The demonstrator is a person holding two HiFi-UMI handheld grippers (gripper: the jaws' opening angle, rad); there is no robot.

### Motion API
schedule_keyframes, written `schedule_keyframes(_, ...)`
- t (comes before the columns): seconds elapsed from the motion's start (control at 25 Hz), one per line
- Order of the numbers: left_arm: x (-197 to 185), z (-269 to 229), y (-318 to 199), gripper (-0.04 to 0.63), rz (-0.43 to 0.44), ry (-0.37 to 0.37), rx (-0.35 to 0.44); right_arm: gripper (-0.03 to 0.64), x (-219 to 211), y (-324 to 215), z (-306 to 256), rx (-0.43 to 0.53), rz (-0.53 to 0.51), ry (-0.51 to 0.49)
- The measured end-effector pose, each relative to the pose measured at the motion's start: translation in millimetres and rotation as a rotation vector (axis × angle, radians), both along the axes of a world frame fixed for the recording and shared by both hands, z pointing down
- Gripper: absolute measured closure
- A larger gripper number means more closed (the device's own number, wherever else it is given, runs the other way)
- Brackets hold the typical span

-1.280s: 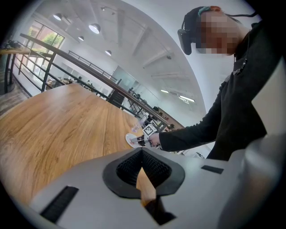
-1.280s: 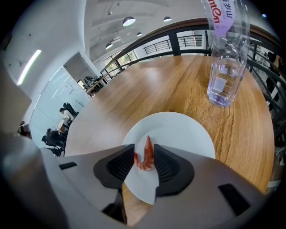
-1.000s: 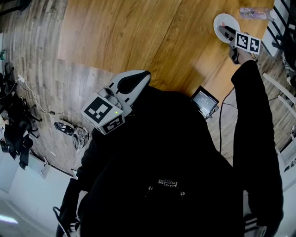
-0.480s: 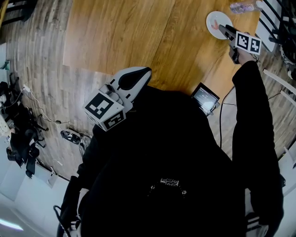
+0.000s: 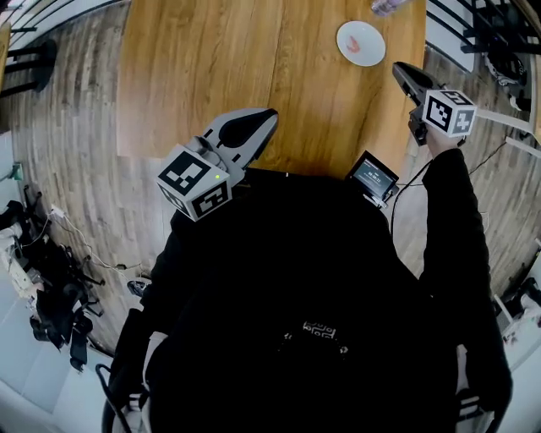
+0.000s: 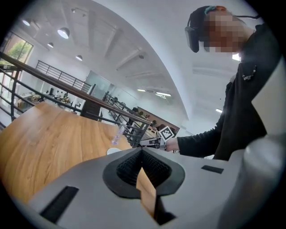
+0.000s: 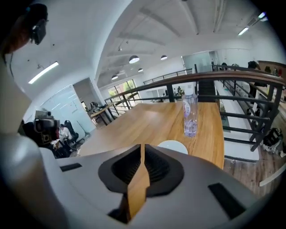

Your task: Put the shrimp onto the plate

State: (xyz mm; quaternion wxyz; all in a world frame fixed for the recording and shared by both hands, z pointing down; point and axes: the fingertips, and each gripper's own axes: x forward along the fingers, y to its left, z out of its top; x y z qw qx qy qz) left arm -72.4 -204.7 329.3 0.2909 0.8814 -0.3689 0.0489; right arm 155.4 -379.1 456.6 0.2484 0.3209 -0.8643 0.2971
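Head view first: the plate sits at the far end of the wooden worktop, and the pink shrimp is lying on it, near the middle. A clear bottle pokes in at the top edge just beyond. The right hand-held gripper hangs over the worktop's right edge, near the plate but apart from it. The left hand-held gripper is held close to the person's chest, well apart from the plate, and a small screen sits at the near edge.

Over to the left gripper view: the jaws are pressed together with nothing between them. The plate and bottle show far off across the wood.

Now the right gripper view: the jaws are closing, almost touching, and nothing sits between them. The plate's white rim peeks over the jaw tips, with the bottle standing upright just behind it.
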Motion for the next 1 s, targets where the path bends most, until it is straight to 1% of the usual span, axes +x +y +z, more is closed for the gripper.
schedule_keyframes(0.12,12,-11,-16,0.589,0.061,0.008,0.035,0.597,7,20,-36,0.045,0.052,-0.073)
schedule_keyframes(0.24,26,-17,-29,0.589,0.12,0.002,0.061,0.597,7,39,-68,0.056,0.088,-0.161)
schedule_keyframes(0.4,55,-27,-42,0.589,0.225,-0.029,0.111,0.597,1,64,-113,0.113,0.055,-0.215)
schedule_keyframes(0.52,76,-36,-48,0.589,0.27,-0.011,0.129,0.598,-4,90,-150,0.181,0.044,-0.281)
schedule_keyframes(0.64,87,-43,-49,0.589,0.276,0.019,0.126,0.598,-10,121,-184,0.259,0.052,-0.328)
schedule_keyframes(0.72,91,-44,-50,0.589,0.253,0.056,0.106,0.6,-15,137,-199,0.272,0.063,-0.386)
schedule_keyframes(0.8,92,-39,-52,0.589,0.242,0.077,0.077,0.599,-23,149,-202,0.265,0.055,-0.416)
schedule_keyframes(1.0,89,-32,-50,0.589,0.264,0.043,0.083,0.6,-44,156,-189,0.237,0.022,-0.439)
